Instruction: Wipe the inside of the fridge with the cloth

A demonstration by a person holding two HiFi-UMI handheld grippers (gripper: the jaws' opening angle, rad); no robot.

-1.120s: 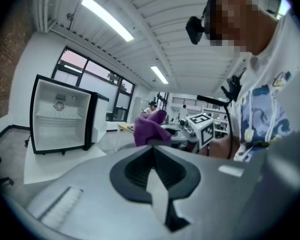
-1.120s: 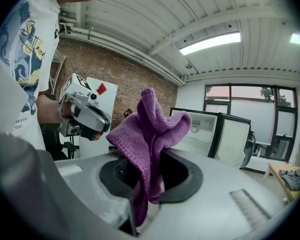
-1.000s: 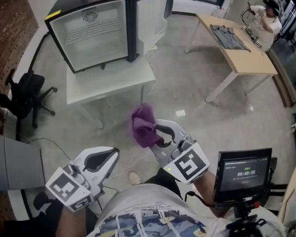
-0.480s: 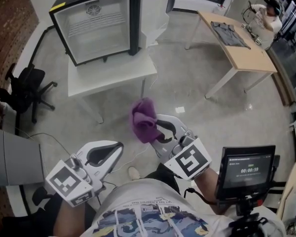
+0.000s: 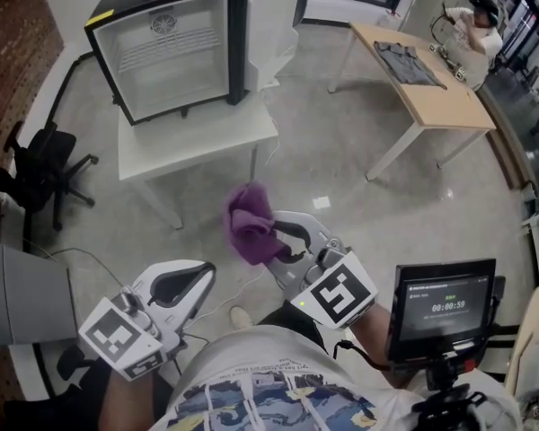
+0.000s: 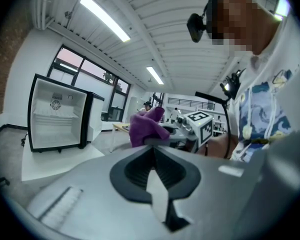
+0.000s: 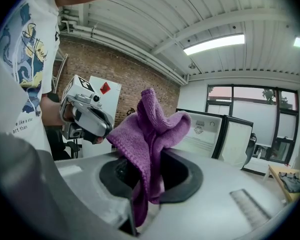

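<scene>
Right gripper (image 5: 286,241) is clamped on the purple cloth (image 5: 249,224); a fold is pinched between its jaws and the rest bunches up above them. Left gripper (image 5: 190,284) has its jaws together with nothing between them. Both are well short of the fridge (image 5: 166,79), with open floor (image 5: 323,160) between. Beyond, the fridge stands on a white table (image 5: 198,142). Its door (image 5: 271,21) is swung open at the right of the cabinet, exposing the interior and wire shelf (image 5: 166,50).

Status, as judged: cloth in hand and door open; wiping not yet begun. Remaining: approach the fridge, reach inside, wipe its walls, shelf and bottom.
</scene>
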